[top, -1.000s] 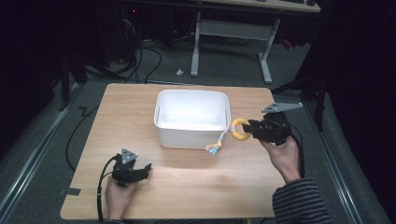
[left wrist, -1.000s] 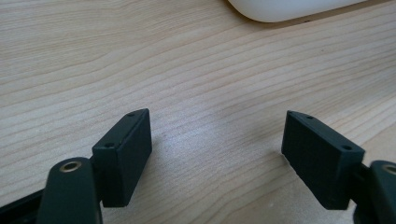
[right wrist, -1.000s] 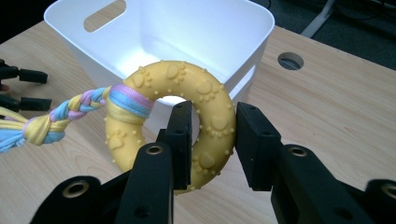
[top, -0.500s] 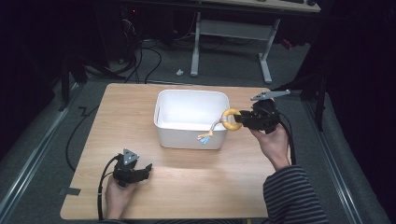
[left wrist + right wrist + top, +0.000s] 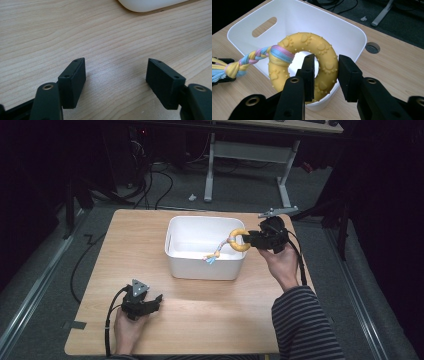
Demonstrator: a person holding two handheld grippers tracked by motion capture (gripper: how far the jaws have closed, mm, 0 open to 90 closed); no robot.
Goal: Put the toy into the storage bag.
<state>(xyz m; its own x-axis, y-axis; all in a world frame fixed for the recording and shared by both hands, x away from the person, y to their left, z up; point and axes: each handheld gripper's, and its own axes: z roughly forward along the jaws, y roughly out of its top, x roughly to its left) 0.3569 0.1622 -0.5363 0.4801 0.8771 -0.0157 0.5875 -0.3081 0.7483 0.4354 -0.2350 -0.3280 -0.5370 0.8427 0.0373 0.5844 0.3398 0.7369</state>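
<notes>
While we hold the yellow ring toy [image 5: 304, 65] in the right claw [image 5: 325, 75], its jaws pinched on one side of the ring, one jaw through the hole and one outside, the toy hangs over the near right rim of the white plastic bin [image 5: 205, 251]. From the claw the ring stands out toward the bin's hollow, and its braided rope tail [image 5: 214, 255] trails on in the same line, its tasselled end drooping low against the bin's near wall. So the toy's long axis runs from our right hand across the bin. We judge that a release here would drop the ring at the rim, not mid-bin. Our left claw [image 5: 141, 300] rests on the desk [image 5: 225, 320], jaws wide apart and empty, well apart from the bin.
</notes>
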